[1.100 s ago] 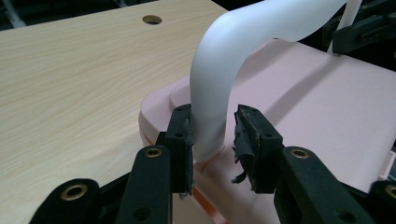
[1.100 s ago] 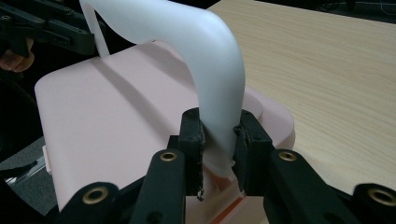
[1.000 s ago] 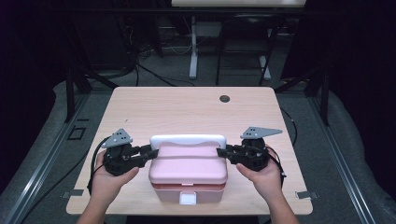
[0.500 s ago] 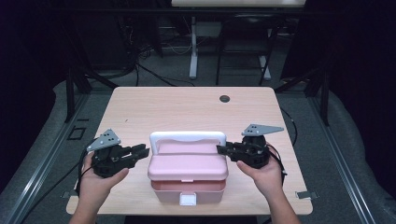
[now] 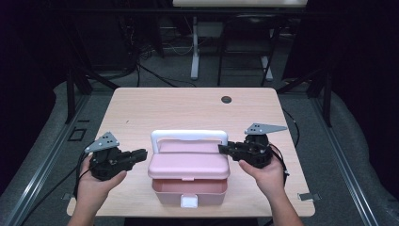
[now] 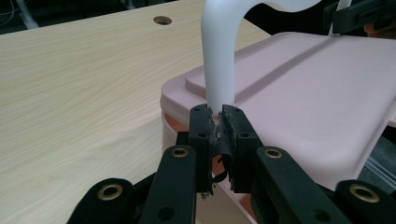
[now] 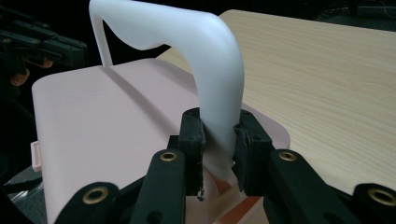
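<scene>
Wooden table (image 5: 188,108) holds pink box (image 5: 188,165); dark room, grey floor (image 5: 51,117).

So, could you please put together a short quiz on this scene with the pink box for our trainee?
1. True or false: the right gripper has its jaws closed on the white handle.
2. How does the pink lid sit over the base? A) shut flat on it B) raised, with a gap at the front C) taken off and lying beside it
3. What marks the table beyond the box?
Key: 1 true, on the handle's right leg. 2 B. 3 a small round hole.
</scene>
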{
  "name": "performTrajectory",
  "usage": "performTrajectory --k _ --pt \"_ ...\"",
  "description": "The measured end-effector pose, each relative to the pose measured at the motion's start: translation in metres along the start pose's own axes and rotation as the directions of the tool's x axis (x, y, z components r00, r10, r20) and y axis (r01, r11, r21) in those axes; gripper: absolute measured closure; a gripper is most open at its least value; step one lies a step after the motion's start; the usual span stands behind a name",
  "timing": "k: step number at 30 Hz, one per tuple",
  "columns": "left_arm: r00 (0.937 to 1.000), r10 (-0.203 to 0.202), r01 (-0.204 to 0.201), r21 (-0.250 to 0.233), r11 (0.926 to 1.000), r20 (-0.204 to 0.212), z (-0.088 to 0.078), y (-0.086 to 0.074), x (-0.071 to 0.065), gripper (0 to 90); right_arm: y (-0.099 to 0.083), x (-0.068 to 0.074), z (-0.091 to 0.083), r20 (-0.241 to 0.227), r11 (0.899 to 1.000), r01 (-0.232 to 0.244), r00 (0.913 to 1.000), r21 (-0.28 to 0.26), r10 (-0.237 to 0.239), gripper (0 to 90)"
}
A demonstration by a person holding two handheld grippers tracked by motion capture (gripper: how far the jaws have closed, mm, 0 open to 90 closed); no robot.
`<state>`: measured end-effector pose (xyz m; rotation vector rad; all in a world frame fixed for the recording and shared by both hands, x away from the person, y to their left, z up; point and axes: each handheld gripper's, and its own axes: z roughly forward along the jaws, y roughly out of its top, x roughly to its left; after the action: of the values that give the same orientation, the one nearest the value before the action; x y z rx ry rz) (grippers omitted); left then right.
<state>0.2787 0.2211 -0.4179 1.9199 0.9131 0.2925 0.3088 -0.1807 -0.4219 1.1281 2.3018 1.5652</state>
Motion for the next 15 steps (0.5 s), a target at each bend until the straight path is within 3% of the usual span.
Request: performTrajectory --k 12,15 --pt "0.9999 0.004 -0.005 0.035 0.9994 0.016 -0.003 -0.007 -0.002 88.3 0.008 -0.004 0.0 -0.017 1.0 -0.028 0.9995 -0.011 0.027 74.7" --pt "0.9996 -0.016 0.015 0.041 0.999 0.022 0.0 -0.011 0.0 89.5 0.009 -0.005 -0.001 -0.021 0.999 -0.032 0.9993 -0.015 0.032 74.7"
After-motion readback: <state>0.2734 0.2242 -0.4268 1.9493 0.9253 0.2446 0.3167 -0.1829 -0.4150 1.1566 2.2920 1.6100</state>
